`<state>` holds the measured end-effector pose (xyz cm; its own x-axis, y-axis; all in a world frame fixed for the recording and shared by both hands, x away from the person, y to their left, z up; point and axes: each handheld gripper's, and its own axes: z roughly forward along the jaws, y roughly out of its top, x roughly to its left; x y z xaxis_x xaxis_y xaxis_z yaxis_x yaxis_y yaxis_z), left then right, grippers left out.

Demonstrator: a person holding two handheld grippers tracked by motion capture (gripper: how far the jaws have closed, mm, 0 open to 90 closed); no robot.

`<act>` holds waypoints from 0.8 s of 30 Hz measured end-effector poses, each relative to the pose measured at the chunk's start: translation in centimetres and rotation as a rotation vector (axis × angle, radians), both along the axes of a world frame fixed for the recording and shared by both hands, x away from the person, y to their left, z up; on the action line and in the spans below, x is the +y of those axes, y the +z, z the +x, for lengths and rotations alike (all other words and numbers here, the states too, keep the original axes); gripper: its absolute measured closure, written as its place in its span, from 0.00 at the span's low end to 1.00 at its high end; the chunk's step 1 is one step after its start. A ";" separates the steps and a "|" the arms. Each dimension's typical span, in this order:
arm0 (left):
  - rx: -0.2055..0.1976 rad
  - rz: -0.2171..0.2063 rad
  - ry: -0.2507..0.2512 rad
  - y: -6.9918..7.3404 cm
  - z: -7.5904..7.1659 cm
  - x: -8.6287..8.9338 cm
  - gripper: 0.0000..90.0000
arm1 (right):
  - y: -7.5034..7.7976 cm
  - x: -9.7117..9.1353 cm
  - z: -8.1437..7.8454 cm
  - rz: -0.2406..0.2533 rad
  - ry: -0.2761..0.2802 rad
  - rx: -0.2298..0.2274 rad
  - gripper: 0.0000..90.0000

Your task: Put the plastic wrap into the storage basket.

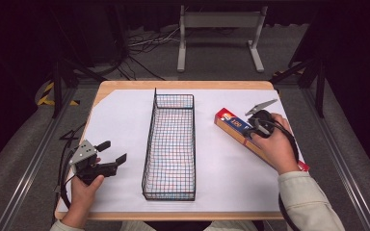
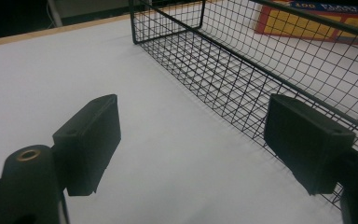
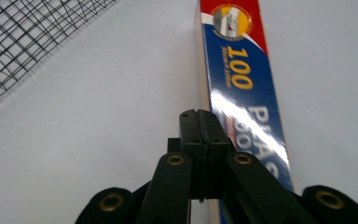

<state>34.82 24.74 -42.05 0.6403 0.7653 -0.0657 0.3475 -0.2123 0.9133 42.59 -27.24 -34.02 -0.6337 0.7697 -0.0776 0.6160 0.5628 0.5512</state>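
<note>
In the high view, the right gripper sits over the near-middle of the long box, which lies slantwise on the white sheet of the table. The person's right hand covers much of the box behind the gripper. The wire basket stands well to the gripper's left, between the two hands. The left gripper, held in the left hand, hovers near the table's front left edge, the basket just to its right.

In the left gripper view, the two jaws stand wide apart with nothing between them but bare white sheet. The basket runs along beside the right jaw, and the box lies beyond it.

In the right gripper view, the jaws are pressed together, pad against pad, gripping nothing. The box stretches away directly ahead and beneath the tips; whether they touch it I cannot tell. The basket lies off to the upper left.
</note>
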 end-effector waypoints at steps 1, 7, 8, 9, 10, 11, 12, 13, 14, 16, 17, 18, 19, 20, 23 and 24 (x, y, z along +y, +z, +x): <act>0.001 -0.002 0.000 0.0 0.0 0.0 0.22 | 0.2 -0.6 -0.4 0.003 -0.010 -0.005 1.00; 0.003 -0.003 -0.002 0.0 0.1 -0.1 0.22 | 0.7 -4.7 -2.6 0.027 -0.093 -0.032 1.00; 0.001 -0.001 -0.002 0.0 0.1 0.0 0.22 | 0.6 -5.5 -2.8 0.030 -0.101 -0.035 1.00; 0.004 -0.003 -0.002 0.0 0.1 0.0 0.22 | 0.4 -6.4 -3.1 0.033 -0.124 -0.037 1.00; 0.008 -0.005 -0.002 0.0 0.1 0.0 0.22 | 0.3 -7.1 -3.4 0.031 -0.143 -0.035 1.00; 0.006 -0.003 -0.001 0.0 0.1 0.0 0.22 | 0.1 -7.9 -3.6 0.032 -0.156 -0.033 1.00; 0.006 -0.003 -0.001 0.0 0.1 0.0 0.22 | -0.1 -8.6 -3.9 0.039 -0.172 -0.031 1.00; 0.007 -0.003 -0.001 -0.1 0.1 -0.1 0.22 | -0.1 -8.6 -3.9 0.039 -0.172 -0.031 1.00; 0.007 0.000 0.000 0.0 0.1 -0.1 0.22 | -0.3 -9.5 -4.2 0.044 -0.194 -0.031 1.00; 0.007 0.001 -0.001 0.0 0.1 -0.1 0.22 | -0.8 -11.0 -4.7 0.056 -0.234 -0.032 1.00; 0.007 0.001 -0.001 0.0 0.1 -0.1 0.22 | -1.0 -11.5 -4.9 0.059 -0.243 -0.033 1.00; 0.008 0.002 -0.001 0.0 0.1 -0.1 0.22 | -1.3 -12.0 -5.1 0.057 -0.252 -0.031 1.00; 0.007 0.001 -0.002 -0.1 0.1 -0.1 0.22 | -1.6 -12.5 -5.3 0.053 -0.264 -0.029 1.00; 0.006 0.003 -0.001 -0.1 0.1 -0.2 0.22 | -1.8 -12.8 -5.4 0.048 -0.272 -0.029 1.00; 0.004 0.002 0.002 0.0 0.1 -0.1 0.22 | -2.5 -14.0 -5.7 0.033 -0.301 -0.020 1.00; 0.003 0.002 0.002 0.0 0.1 -0.1 0.22 | -2.8 -14.5 -5.8 0.036 -0.312 -0.017 1.00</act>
<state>34.87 24.65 -42.08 0.6383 0.7669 -0.0661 0.3505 -0.2131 0.9120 36.77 -41.72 -36.82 -0.3651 0.9293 -0.0552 0.7468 0.3278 0.5787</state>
